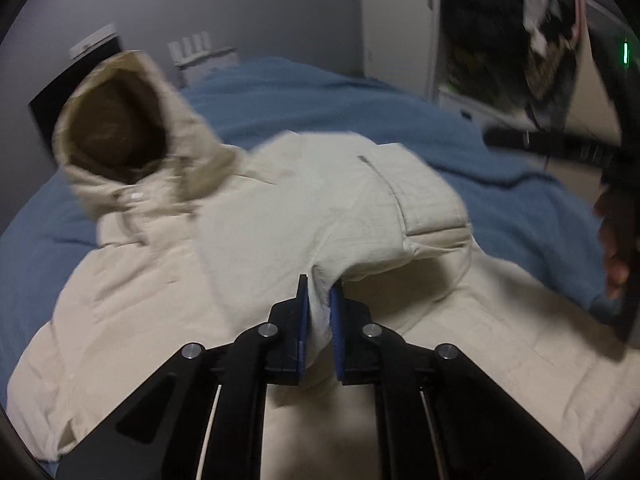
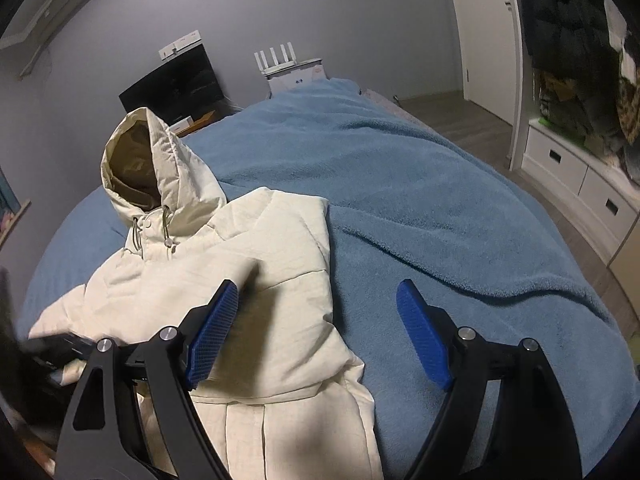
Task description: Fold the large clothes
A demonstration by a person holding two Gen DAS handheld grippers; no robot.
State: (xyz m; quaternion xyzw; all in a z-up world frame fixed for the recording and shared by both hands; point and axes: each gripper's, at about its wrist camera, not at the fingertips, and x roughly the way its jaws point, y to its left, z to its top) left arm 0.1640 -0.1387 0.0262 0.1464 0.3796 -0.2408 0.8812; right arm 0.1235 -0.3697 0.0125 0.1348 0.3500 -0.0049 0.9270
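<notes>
A cream hooded jacket (image 1: 280, 200) lies on a bed with a blue blanket (image 1: 320, 92), hood (image 1: 120, 132) standing up at the far left. My left gripper (image 1: 320, 292) is shut on a fold of the jacket's sleeve and holds it lifted over the jacket's body. In the right wrist view the jacket (image 2: 260, 260) lies left of centre, one sleeve folded across its front. My right gripper (image 2: 316, 304) is open and empty, above the jacket's right edge and the blanket (image 2: 440, 200). The left gripper shows dimly at that view's left edge (image 2: 52, 348).
A dark monitor (image 2: 176, 80) and a white router (image 2: 288, 66) stand beyond the bed's far end. A white door (image 2: 480, 28), white drawers (image 2: 580, 184) and hanging dark clothes (image 2: 580, 52) are on the right. Wood floor (image 2: 460, 120) runs along the bed's right side.
</notes>
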